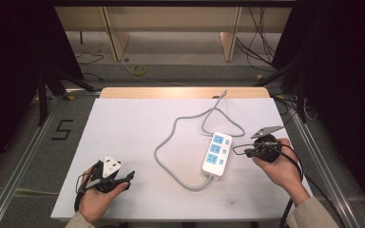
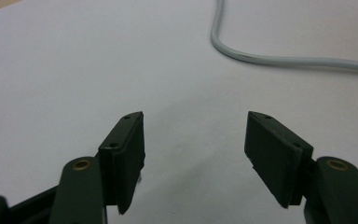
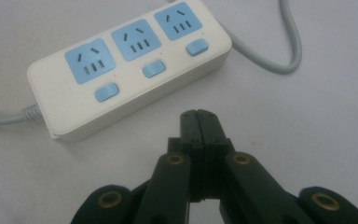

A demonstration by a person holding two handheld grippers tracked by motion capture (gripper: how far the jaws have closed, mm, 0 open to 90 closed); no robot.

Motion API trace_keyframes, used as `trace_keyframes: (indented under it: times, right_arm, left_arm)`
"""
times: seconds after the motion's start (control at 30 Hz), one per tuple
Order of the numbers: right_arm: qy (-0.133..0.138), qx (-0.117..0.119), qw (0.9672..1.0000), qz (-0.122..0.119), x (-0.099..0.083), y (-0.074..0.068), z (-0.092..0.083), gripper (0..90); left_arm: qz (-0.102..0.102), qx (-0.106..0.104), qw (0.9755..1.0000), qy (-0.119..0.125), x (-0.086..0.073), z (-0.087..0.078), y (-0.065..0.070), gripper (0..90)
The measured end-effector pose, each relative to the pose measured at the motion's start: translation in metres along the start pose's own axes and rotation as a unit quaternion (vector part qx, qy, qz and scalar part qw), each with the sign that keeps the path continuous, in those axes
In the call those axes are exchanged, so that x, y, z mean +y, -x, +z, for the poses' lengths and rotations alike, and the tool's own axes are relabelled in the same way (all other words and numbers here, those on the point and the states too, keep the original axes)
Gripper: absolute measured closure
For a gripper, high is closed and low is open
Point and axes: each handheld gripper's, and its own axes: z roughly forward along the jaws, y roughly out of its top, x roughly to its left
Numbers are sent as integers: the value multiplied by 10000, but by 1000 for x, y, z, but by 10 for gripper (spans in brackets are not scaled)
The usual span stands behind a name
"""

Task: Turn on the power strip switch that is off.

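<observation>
Right hand-held gripper (image 3: 200,116), pressed together, sits just beside the power strip (image 3: 130,65); left hand-held gripper (image 2: 193,154) spread over bare table (image 2: 74,70).

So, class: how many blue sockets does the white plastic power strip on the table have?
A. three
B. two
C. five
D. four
A: the white plastic power strip shows three blue sockets in a row, each with a blue switch beside it.

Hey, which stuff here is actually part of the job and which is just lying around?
Part of the job:
- power strip, white with three blue sockets and switches
- its grey cable, looped on the table
- right gripper, shut, beside the strip
- left gripper, open over bare table

Just lying about:
- cables on the floor beyond the table
- yellow coil on the floor
</observation>
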Motion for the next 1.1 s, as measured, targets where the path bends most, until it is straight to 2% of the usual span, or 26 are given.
trace_keyframes:
  times: [0.43,1.1]
  right_arm:
    - [-193,-20,9998,-58,16,4,5,900]
    - [-322,-52,9994,-104,33,9,12,900]
  left_arm:
    - [6,1,10000,-7,0,0,-1,381]
    - [23,12,10000,-6,0,1,-1,383]
